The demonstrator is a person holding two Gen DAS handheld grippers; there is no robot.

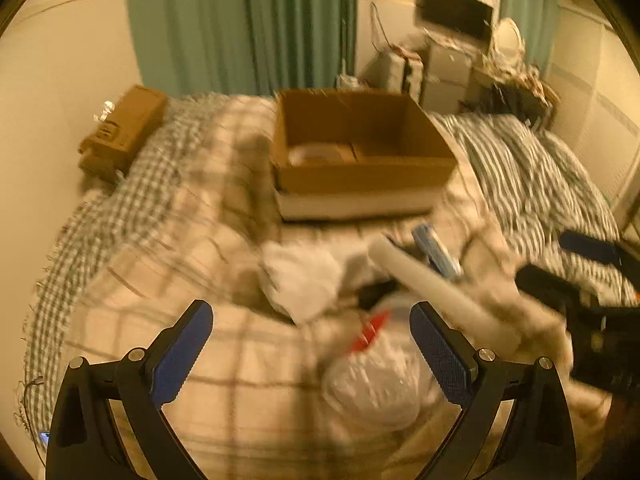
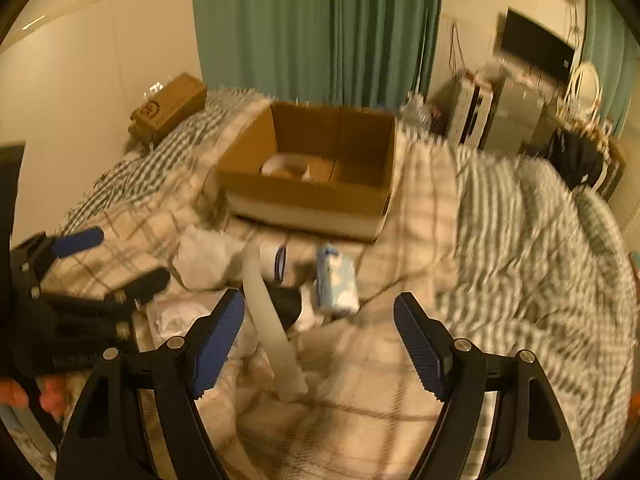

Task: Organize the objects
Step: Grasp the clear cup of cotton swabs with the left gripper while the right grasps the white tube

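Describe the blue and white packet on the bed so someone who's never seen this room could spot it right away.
Start at the open cardboard box on the plaid blanket. Just in front of it lies a small pile of clutter, and the packet sits at its right edge. It is the only pale blue item there, beside a long white tube.

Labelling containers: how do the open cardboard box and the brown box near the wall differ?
The open cardboard box is larger, open-topped, mid-bed, with a pale item inside. The brown box is smaller, closed, at the bed's edge by the wall. Both are brown cardboard and rest on the bed.
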